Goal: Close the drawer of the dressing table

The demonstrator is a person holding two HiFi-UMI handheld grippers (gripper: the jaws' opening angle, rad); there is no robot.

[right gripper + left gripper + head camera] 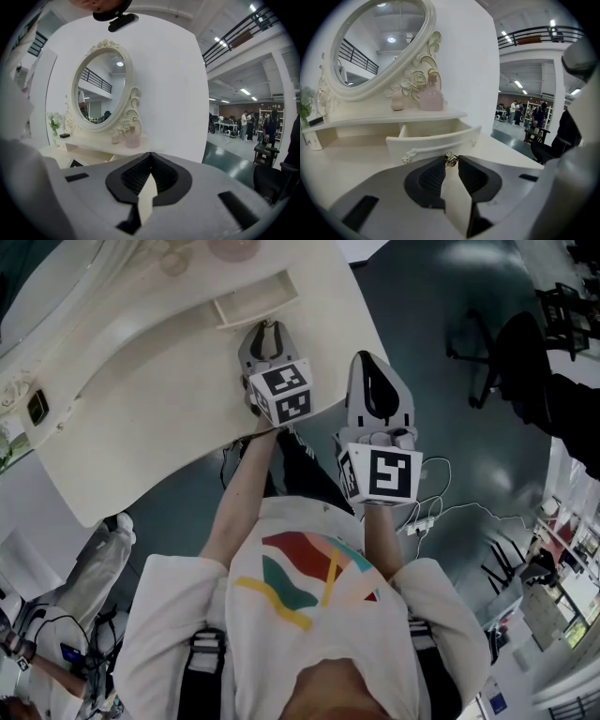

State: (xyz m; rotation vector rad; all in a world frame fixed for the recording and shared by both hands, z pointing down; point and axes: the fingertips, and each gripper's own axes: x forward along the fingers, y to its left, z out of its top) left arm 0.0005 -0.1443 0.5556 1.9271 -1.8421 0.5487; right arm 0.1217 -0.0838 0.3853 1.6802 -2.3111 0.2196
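Note:
The cream dressing table (pixel 141 409) has a small drawer (pixel 253 304) pulled out under its shelf. In the left gripper view the drawer front (pixel 433 143) faces me with a metal knob (pixel 451 160) at its middle. My left gripper (pixel 451 162) has its jaw tips on either side of that knob, which fills the narrow gap between them. From the head view the left gripper (pixel 272 334) reaches over the tabletop to the drawer. My right gripper (pixel 372 362) hangs beside the table's right edge over the floor; its jaws (pixel 150 155) meet with nothing in them.
An oval mirror (pixel 379 42) in a carved frame stands behind the shelf. A pink bottle (pixel 431 97) and a smaller jar (pixel 397 101) sit above the drawer. An office chair (pixel 502 352) and white cables (pixel 441 507) are on the dark floor to the right.

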